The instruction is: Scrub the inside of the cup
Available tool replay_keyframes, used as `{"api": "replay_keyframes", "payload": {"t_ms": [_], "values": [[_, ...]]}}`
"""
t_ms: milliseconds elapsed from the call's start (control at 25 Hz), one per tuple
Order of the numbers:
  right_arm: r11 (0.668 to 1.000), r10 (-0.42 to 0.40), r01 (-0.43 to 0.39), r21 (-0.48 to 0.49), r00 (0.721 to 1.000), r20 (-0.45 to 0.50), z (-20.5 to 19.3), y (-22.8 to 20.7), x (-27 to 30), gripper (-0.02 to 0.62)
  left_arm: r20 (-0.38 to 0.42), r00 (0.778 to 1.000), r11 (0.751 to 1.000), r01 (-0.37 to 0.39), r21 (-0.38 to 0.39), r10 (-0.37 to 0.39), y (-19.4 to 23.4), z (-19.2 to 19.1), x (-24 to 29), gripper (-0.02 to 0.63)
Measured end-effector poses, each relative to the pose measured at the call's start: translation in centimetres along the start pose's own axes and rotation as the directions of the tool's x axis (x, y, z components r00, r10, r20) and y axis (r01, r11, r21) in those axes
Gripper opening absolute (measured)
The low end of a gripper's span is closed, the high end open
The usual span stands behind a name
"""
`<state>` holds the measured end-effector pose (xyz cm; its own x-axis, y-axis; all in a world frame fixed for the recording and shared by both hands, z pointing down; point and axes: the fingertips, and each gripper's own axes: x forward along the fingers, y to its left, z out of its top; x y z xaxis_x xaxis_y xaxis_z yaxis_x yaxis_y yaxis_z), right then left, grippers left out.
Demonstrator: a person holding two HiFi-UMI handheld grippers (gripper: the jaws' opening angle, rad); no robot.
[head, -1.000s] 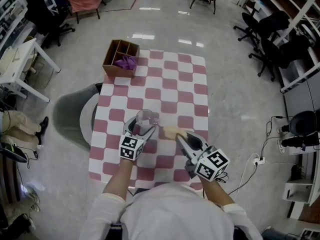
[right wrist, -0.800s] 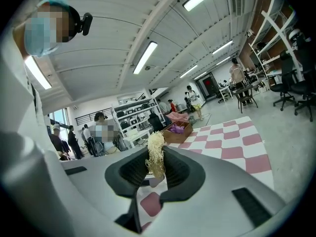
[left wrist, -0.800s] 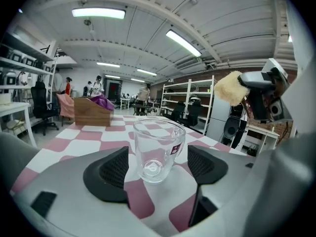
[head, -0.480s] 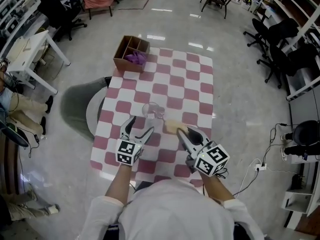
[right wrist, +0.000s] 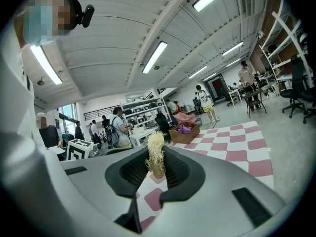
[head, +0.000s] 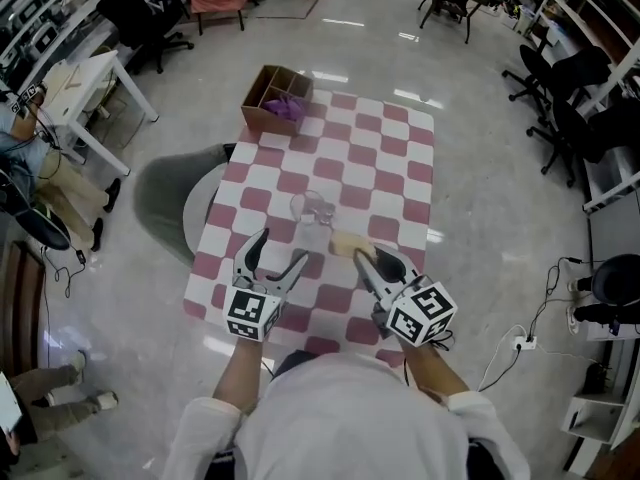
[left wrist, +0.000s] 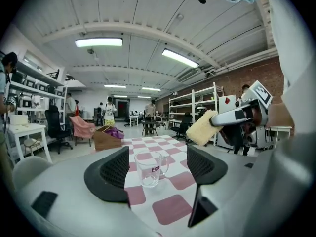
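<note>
A clear glass cup (head: pixel 311 211) with a handle stands upright on the red-and-white checked table (head: pixel 385 168); in the left gripper view the cup (left wrist: pixel 149 168) sits a little beyond the jaws. My left gripper (head: pixel 277 251) is open and empty, pulled back from the cup toward the near table edge. My right gripper (head: pixel 363 259) is shut on a yellow sponge (head: pixel 347 243), held to the right of the cup. The sponge (right wrist: pixel 155 154) shows pinched between the jaws in the right gripper view, and the left gripper view catches the sponge (left wrist: pixel 202 128) too.
A brown divided box (head: pixel 274 98) with purple cloth inside sits at the table's far left corner. A grey round chair (head: pixel 175 213) stands left of the table. Office chairs and shelving line the room, with people in the background.
My left gripper let go of the cup and drew back toward me, now open. The cup stays standing on the table. The right gripper still holds the sponge.
</note>
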<state>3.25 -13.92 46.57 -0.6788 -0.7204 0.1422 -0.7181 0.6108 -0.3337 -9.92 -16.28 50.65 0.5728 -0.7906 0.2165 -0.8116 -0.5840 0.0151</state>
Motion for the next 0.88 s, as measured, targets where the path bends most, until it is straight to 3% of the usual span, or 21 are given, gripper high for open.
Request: {"api": "replay_keyframes", "payload": {"t_ms": [160,200,240,280,360,640,880], "values": [[1.000,0.016,-0.016,-0.011,1.000,0.005,0.1,0.4,-0.9,0.084,0.005,1.000,1.000,-0.012,0.021,0.011,-1.5,0.9,-1.8,0.385],[1.000,0.020,-0.020,-0.012,1.000,0.006,0.1,0.5,-1.0,0.086,0.013,1.000,0.999,-0.020,0.027,0.019,-1.8,1.1,-2.2,0.337],[1.000,0.025,-0.025,-0.013,1.000,0.008,0.0,0.6,-1.2,0.086,0.024,0.999,0.999,-0.030,0.033,0.029,-2.1,1.3,-2.7,0.203],[0.999,0.030,-0.030,-0.015,1.000,0.009,0.0,0.7,-1.4,0.085,0.033,0.999,0.999,-0.039,0.038,0.038,-2.4,1.5,-3.2,0.124],[0.999,0.040,-0.040,-0.018,0.999,0.010,0.0,0.9,-1.8,0.086,0.039,0.998,0.998,-0.048,0.046,0.046,-3.2,1.8,-4.0,0.084],[0.998,0.056,-0.055,-0.040,0.998,0.013,0.0,1.3,-3.5,0.085,0.014,0.997,0.991,-0.074,0.111,0.073,-5.8,2.3,-5.8,0.040],[0.996,0.062,-0.061,-0.065,0.998,0.011,-0.1,1.4,-4.6,0.086,0.015,0.998,0.992,-0.066,0.103,0.065,-7.6,2.8,-6.7,0.032]]}}
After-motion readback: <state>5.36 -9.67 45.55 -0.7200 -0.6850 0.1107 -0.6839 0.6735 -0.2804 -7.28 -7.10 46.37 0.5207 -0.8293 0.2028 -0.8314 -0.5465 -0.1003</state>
